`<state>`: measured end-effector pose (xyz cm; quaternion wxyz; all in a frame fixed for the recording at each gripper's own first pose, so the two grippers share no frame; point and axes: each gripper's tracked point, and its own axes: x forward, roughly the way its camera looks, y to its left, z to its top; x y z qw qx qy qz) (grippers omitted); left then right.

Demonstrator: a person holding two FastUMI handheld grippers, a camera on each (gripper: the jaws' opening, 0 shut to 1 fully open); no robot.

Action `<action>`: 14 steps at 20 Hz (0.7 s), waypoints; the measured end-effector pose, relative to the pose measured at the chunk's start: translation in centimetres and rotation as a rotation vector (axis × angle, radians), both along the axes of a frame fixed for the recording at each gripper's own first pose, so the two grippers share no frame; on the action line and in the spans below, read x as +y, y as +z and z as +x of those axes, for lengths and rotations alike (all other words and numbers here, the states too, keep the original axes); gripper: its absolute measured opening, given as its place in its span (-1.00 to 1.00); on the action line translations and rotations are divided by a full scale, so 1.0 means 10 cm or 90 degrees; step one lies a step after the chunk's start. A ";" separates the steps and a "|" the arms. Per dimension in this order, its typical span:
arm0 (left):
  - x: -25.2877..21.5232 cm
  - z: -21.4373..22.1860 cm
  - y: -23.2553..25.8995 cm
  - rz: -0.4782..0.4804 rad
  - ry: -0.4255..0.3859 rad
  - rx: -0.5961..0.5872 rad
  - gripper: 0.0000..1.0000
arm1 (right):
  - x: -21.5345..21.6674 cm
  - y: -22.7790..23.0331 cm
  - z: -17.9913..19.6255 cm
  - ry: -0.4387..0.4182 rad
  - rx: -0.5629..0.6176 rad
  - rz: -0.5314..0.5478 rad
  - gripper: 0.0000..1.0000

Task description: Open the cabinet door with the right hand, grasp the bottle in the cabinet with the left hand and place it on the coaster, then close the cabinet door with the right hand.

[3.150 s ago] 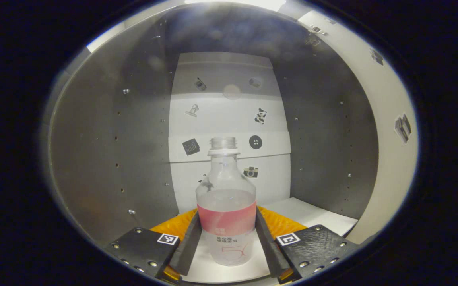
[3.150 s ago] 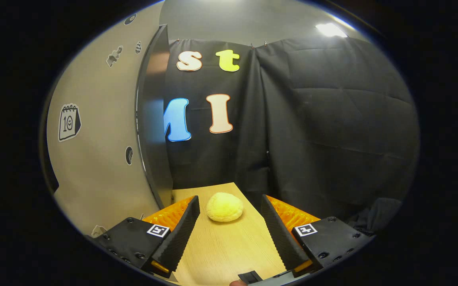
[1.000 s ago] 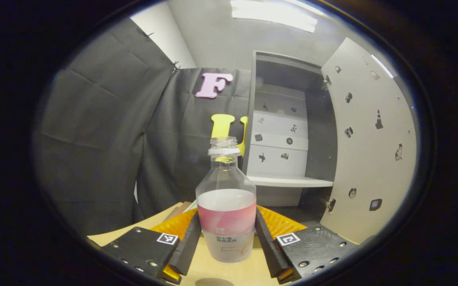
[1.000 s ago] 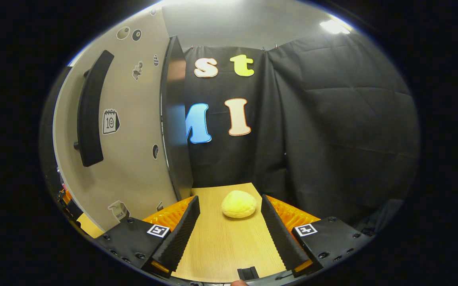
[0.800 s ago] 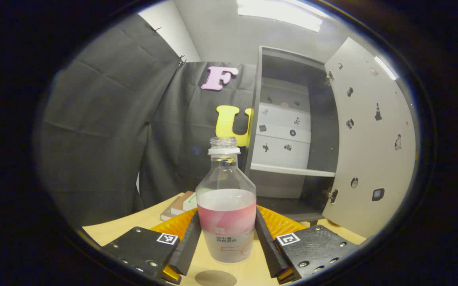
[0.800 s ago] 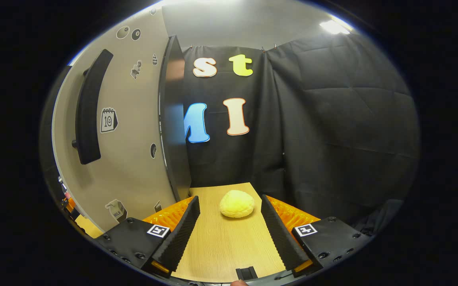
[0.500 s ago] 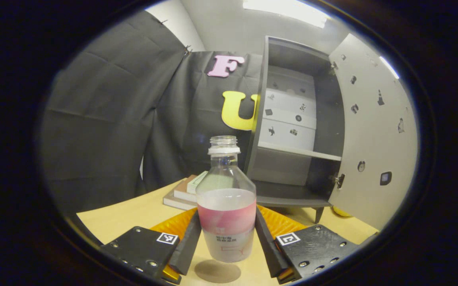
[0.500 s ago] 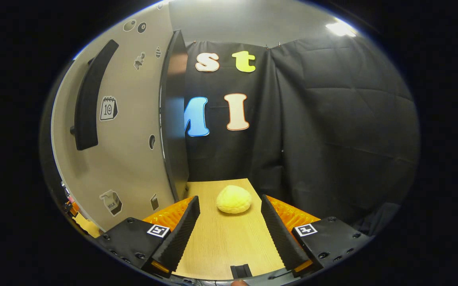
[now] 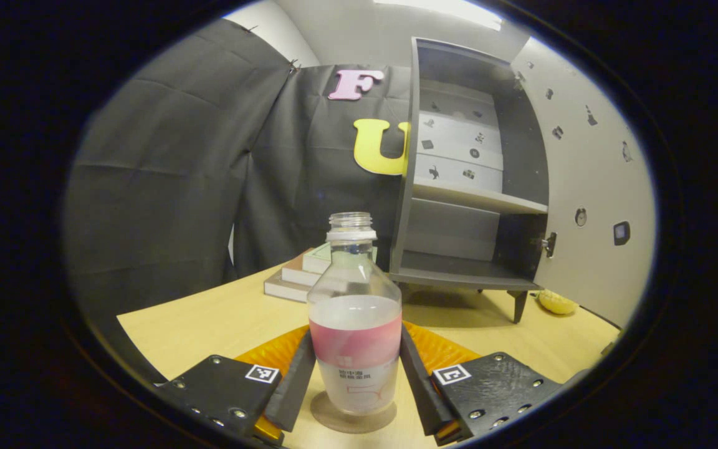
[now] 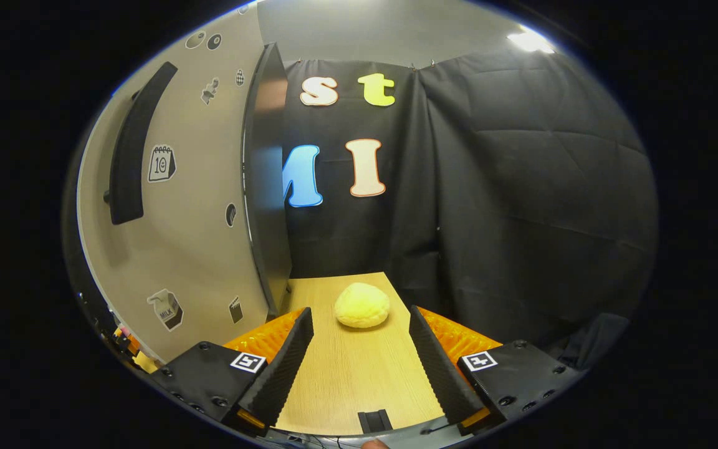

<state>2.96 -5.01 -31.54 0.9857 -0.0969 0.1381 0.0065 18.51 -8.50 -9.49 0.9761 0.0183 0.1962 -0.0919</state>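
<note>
Both left gripper fingers clamp bottle over coaster — right gripper spread, unloaded

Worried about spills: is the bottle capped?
No: the bottle has no cap; its threaded neck is bare as it stands upright in the left gripper.

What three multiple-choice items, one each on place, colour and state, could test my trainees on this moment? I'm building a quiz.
1. Where is the bottle?
A. on the cabinet shelf
B. between the left tool's fingers, over the coaster
C. lying on the books

2. What colour is the bottle's label band?
A. green
B. blue
C. pink

3. How is the cabinet door?
A. open
B. shut
C. removed

Key: 1 B, both fingers press its sides above the round coaster. 2 C, the band is pink. 3 A, the shelves are exposed.
</note>
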 end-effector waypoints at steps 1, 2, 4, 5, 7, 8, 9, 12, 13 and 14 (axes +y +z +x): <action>-0.01 0.00 -0.05 0.001 0.000 0.004 0.43 | 0.00 0.00 0.00 0.001 0.002 -0.004 0.86; -0.03 0.00 -0.09 0.005 0.000 0.007 0.43 | 0.02 -0.01 0.00 0.003 0.004 -0.008 0.86; -0.05 -0.02 -0.16 0.017 -0.001 0.011 0.43 | 0.02 -0.02 0.02 0.006 0.006 -0.006 0.86; -0.06 -0.03 -0.19 0.021 -0.001 0.013 0.50 | 0.03 -0.02 0.04 0.007 0.005 0.001 0.86; -0.06 -0.07 -0.26 0.024 0.005 0.021 0.50 | 0.06 -0.01 0.08 0.010 0.004 0.006 0.96; -0.06 -0.10 -0.29 0.025 0.010 0.025 0.50 | 0.09 -0.02 0.10 0.014 0.004 0.004 0.96; -0.05 -0.12 -0.33 0.024 0.014 0.029 0.43 | 0.12 -0.02 0.12 0.021 0.006 0.002 0.96; -0.09 -0.16 -0.34 0.023 0.018 0.027 0.59 | 0.17 -0.07 0.14 0.035 0.012 -0.002 0.96; -0.09 -0.17 -0.34 0.026 0.019 0.028 0.60 | 0.18 -0.07 0.15 0.038 0.014 -0.002 0.96; -0.11 -0.18 -0.34 0.029 0.020 0.030 0.60 | 0.20 -0.08 0.16 0.041 0.014 -0.001 0.96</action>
